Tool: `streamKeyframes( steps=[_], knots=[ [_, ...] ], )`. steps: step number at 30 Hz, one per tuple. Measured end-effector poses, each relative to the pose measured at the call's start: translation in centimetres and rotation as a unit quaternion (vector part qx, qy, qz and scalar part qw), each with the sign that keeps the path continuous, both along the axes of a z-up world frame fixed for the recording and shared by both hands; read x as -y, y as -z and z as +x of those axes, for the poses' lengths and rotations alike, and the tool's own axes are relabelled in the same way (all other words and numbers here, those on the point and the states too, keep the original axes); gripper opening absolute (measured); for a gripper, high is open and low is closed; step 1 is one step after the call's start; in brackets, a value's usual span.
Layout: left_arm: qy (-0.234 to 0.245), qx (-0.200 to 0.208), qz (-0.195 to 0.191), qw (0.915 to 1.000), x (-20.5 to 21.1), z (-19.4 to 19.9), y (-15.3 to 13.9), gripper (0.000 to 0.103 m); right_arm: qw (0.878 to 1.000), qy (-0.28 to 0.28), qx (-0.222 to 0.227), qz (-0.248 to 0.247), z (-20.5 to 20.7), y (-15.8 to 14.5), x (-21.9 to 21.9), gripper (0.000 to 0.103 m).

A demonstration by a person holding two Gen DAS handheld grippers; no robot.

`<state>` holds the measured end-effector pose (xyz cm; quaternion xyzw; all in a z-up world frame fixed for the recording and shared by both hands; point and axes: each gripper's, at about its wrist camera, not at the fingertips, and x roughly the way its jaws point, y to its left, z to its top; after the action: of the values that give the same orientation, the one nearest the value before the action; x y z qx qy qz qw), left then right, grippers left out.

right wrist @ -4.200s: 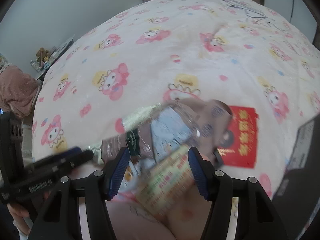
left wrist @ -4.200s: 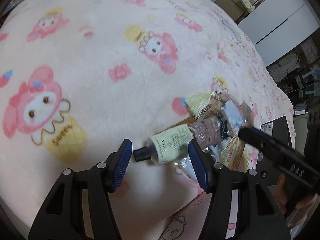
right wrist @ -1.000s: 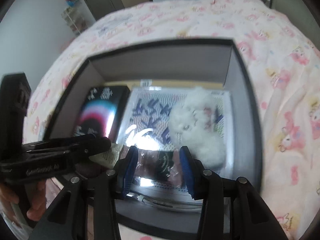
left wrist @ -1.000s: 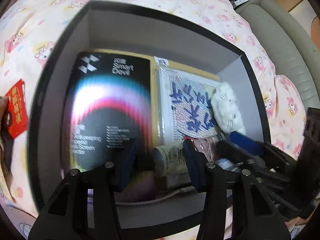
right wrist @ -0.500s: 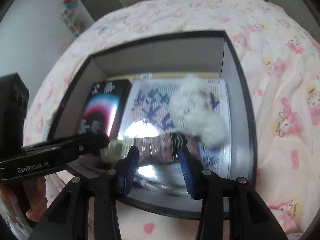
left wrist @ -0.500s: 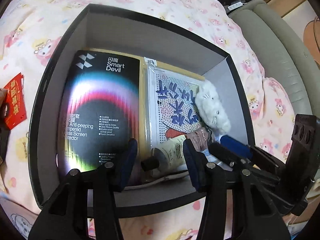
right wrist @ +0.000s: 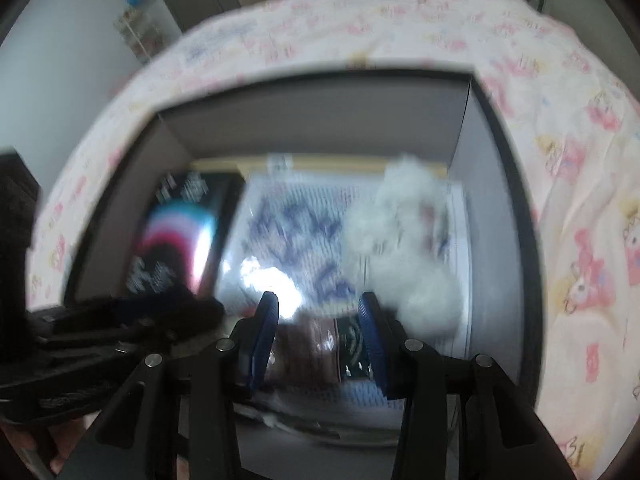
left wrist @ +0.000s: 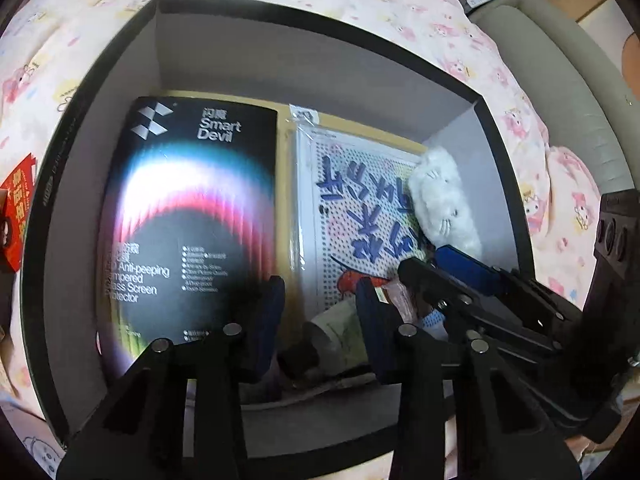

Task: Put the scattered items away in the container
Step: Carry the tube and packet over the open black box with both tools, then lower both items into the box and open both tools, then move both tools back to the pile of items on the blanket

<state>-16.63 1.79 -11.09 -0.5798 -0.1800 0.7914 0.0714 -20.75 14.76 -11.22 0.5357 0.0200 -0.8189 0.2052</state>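
The black box (left wrist: 120,60) lies on the pink blanket and holds a black Smart Devil package (left wrist: 192,216), a bead board (left wrist: 360,208) and a white plush (left wrist: 444,204). My left gripper (left wrist: 320,308) is shut on a cream tube (left wrist: 336,332) with a black cap, low inside the box near its front wall. My right gripper (right wrist: 318,332) is shut on a brown packet (right wrist: 316,352) beside it, in front of the plush (right wrist: 404,256). The right gripper also shows in the left wrist view (left wrist: 452,276), close to the right of the left one.
A red envelope (left wrist: 18,200) lies on the blanket left of the box. A grey sofa (left wrist: 560,80) stands beyond the bed at the right. The box walls (right wrist: 496,216) rise around both grippers.
Both grippers carried the tube and the packet from the blanket over to the box and have sunk lower into it in the last second.
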Motion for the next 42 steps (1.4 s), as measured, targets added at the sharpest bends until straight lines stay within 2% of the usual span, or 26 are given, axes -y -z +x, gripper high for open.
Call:
streamKeyframes(
  steps=[6, 13, 16, 22, 26, 33, 38, 42],
  knots=[
    [0.017, 0.009, 0.006, 0.9998, 0.1, 0.3, -0.1, 0.036, 0.999, -0.009, 0.039, -0.001, 1.3, -0.4, -1.6, 0.038],
    [0.013, -0.018, 0.031, 0.9993, 1.0, 1.3, -1.5, 0.036, 1.000, -0.006, 0.006, -0.001, 3.1, -1.2, -2.7, 0.038],
    [0.022, -0.019, 0.018, 0.9994, 0.7, 1.3, -1.6, 0.037, 1.000, 0.001, 0.000, 0.008, 3.2, -1.3, -2.9, 0.038],
    [0.025, -0.045, 0.041, 0.9978, -0.7, 2.1, -1.6, 0.047, 0.999, 0.027, -0.011, 0.022, 3.4, -1.9, -3.4, 0.041],
    [0.031, -0.078, 0.033, 0.9959, -0.6, 3.8, -3.8, 0.051, 0.999, 0.035, -0.033, 0.014, 5.1, -3.9, -4.3, 0.044],
    [0.026, -0.116, 0.034, 0.9923, 2.6, 7.7, -7.9, 0.053, 0.996, 0.032, -0.082, -0.005, 8.0, -7.7, -0.3, 0.048],
    [0.004, -0.133, 0.032, 0.9907, 6.9, 11.4, -10.1, 0.053, 0.994, -0.003, -0.113, 0.002, 11.1, -10.3, 3.7, 0.048],
    [-0.029, -0.143, 0.026, 0.9890, 10.3, 13.3, -10.4, 0.053, 0.990, -0.039, -0.132, 0.002, 12.8, -11.5, 8.0, 0.048]
  ],
)
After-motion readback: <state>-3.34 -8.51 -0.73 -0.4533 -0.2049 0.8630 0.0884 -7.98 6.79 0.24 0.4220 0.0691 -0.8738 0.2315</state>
